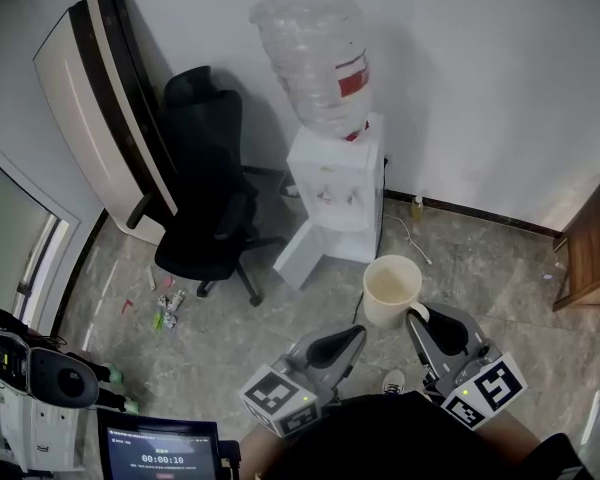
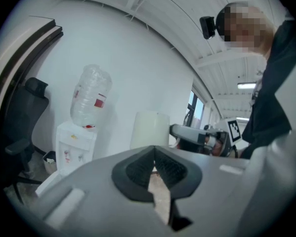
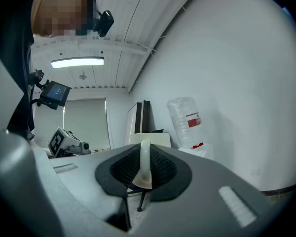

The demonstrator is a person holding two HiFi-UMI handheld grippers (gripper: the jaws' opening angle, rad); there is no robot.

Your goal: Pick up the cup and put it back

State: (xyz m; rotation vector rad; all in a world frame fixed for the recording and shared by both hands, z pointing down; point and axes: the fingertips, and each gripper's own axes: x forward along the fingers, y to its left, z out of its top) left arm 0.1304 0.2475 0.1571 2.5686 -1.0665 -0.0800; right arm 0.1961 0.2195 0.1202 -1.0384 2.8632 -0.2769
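At the near edge, person [image 1: 410, 438]: a dark garment fills the bottom of the head view, with both grippers held out in front of it.
Screen [image 1: 160, 453]: lower left, just beside the person; it shows a timer readout.
Left gripper [image 1: 358, 333]: its jaws are closed together with nothing between them; in the left gripper view [image 2: 154, 169] the dark pads meet at their tips and only floor shows through the gap below. It points toward the cup without touching it.
Right gripper [image 1: 420, 318]: its jaws are clamped narrowly on the cup's handle; in the right gripper view [image 3: 144, 169] the pale handle stands upright between the ribbed pads.
Cup [image 1: 391, 290]: cream-coloured, upright, held in the air above the floor, just ahead of both grippers and in front of the water dispenser. Seen from above it appears empty, though the pale interior makes this hard to confirm.
Floor [image 1: 230, 338]: grey marbled tiles; a few small bits of litter [image 1: 167, 303] lie near the chair's base.
Water dispenser [image 1: 332, 203]: white, against the far wall, with an inverted clear bottle [image 1: 315, 63] bearing a red label on top.
Office chair [image 1: 205, 208]: black, left of the dispenser.
Panel [image 1: 105, 98]: cream and dark, leaning against the wall behind the chair.
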